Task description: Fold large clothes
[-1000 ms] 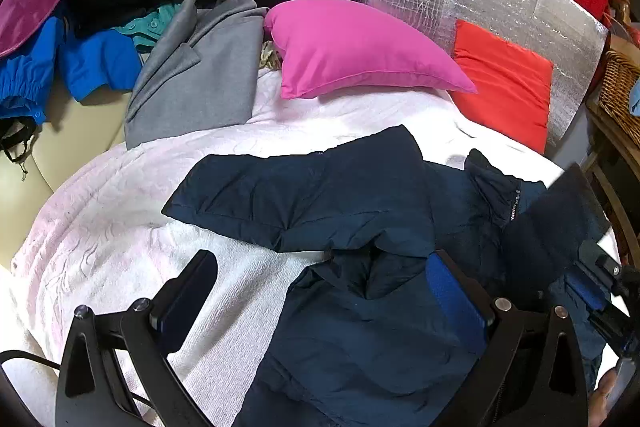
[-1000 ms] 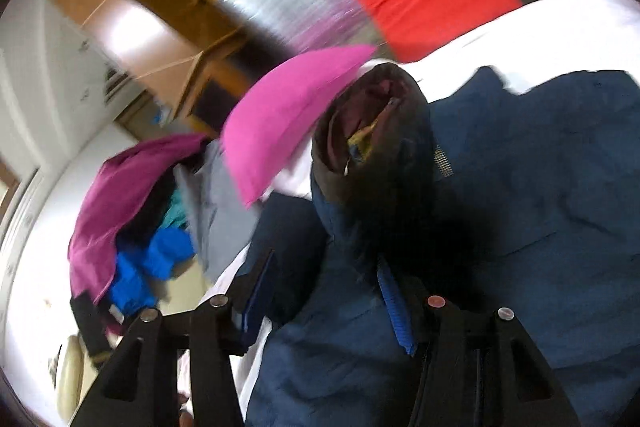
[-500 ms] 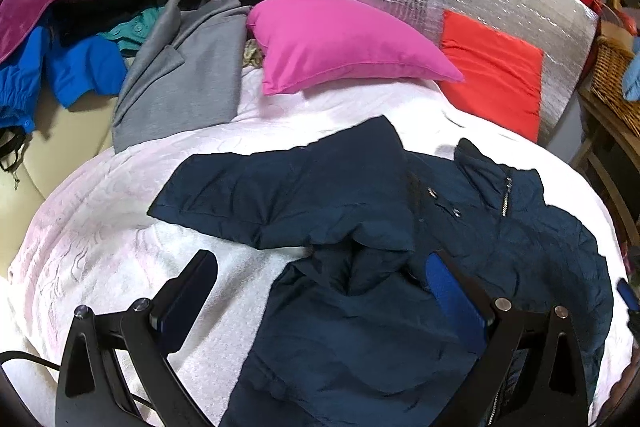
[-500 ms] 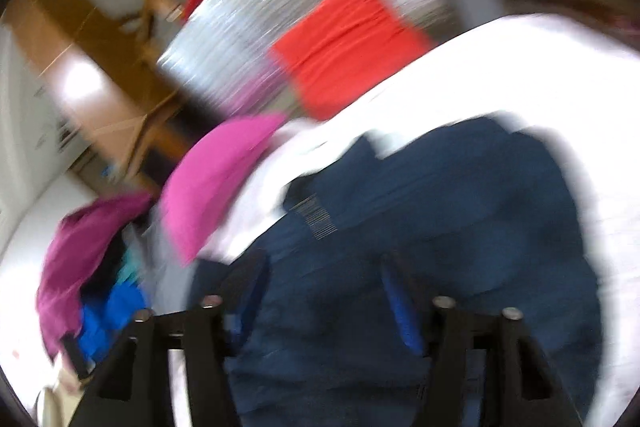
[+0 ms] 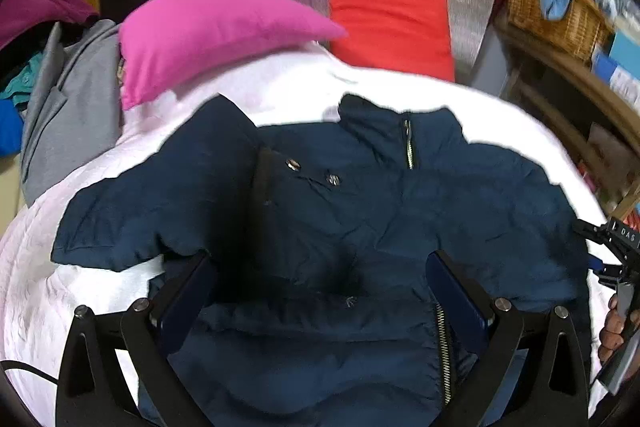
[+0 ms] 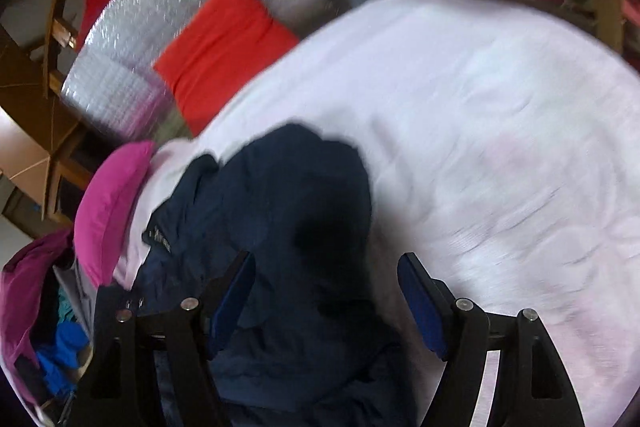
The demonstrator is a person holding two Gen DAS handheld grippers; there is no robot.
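Now the blue jacket lay flat on the bed, collar far, right under both claws. The left gripper was spread wide and held nothing. The right gripper had just been opening and held nothing too.

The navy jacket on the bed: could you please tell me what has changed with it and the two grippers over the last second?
The right gripper let go of the sleeve it held raised; its jaws have just been opening, nothing pinched. The navy jacket now lies spread out, collar toward the red cushion. The left gripper stayed open, shifting over the jacket. The pink pillow is unchanged.
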